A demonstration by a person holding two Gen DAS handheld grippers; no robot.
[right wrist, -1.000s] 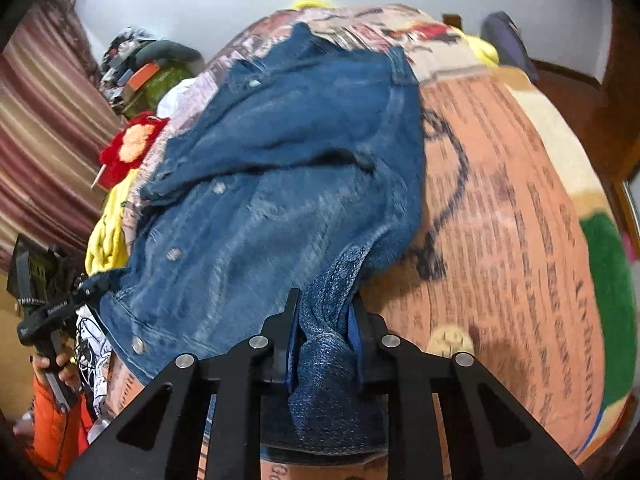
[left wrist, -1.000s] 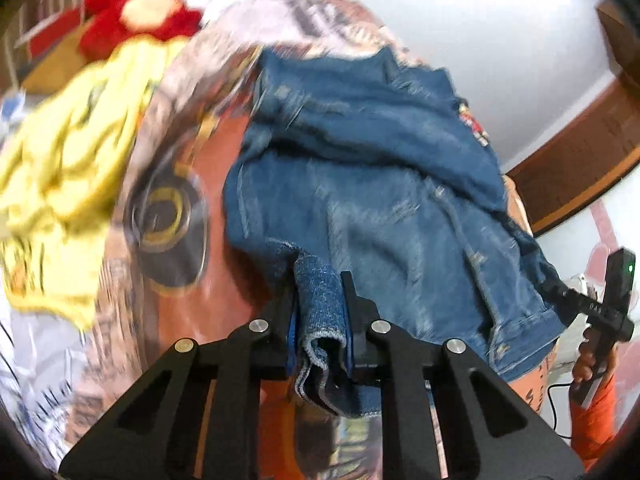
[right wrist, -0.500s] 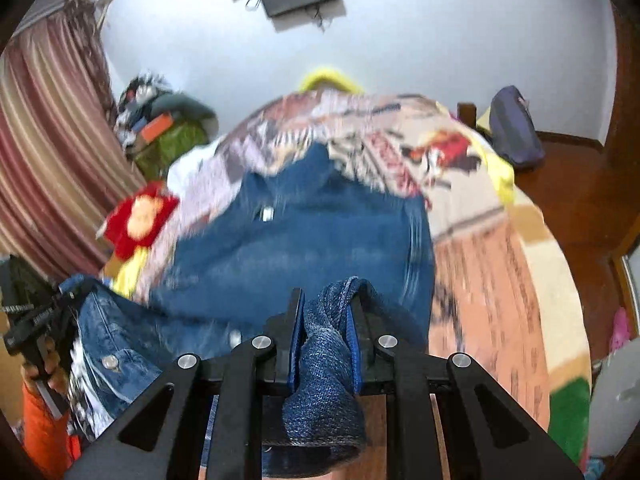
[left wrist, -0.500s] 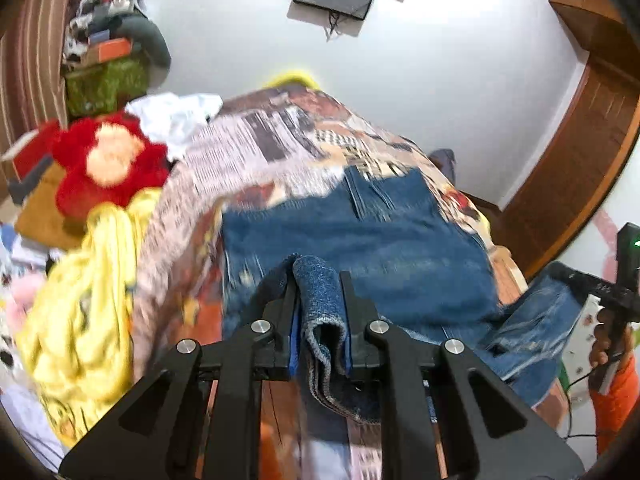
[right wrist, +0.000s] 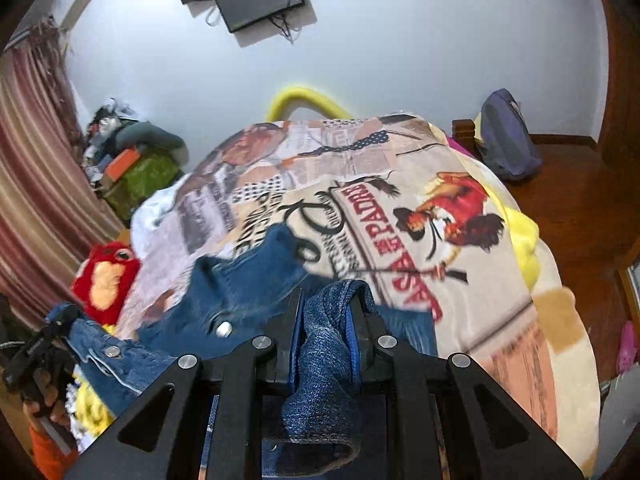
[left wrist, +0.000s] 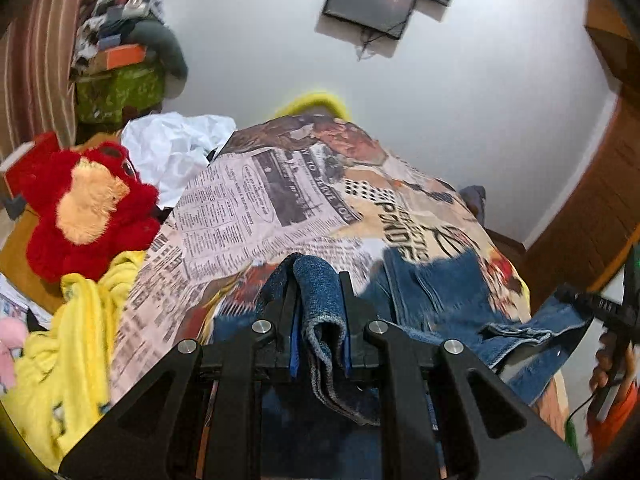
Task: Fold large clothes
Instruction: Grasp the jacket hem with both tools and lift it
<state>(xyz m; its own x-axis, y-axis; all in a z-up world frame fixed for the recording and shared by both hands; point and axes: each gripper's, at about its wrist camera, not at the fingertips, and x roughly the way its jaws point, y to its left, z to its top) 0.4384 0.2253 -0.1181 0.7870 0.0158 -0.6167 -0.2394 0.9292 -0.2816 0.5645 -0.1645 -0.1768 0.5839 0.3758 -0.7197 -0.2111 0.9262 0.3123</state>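
Printed bedspread (right wrist: 460,288) bears a rumpled blue denim jacket (right wrist: 248,284), both grippers' fingers (left wrist: 352,300) pinching bunched hems.

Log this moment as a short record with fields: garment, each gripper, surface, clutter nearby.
garment: denim jacket, partly lifted off the bed
left gripper: shut on a fold of denim
right gripper: shut on a fold of denim
surface: printed blanket
clutter: red plush toy, yellow cloth on the left side
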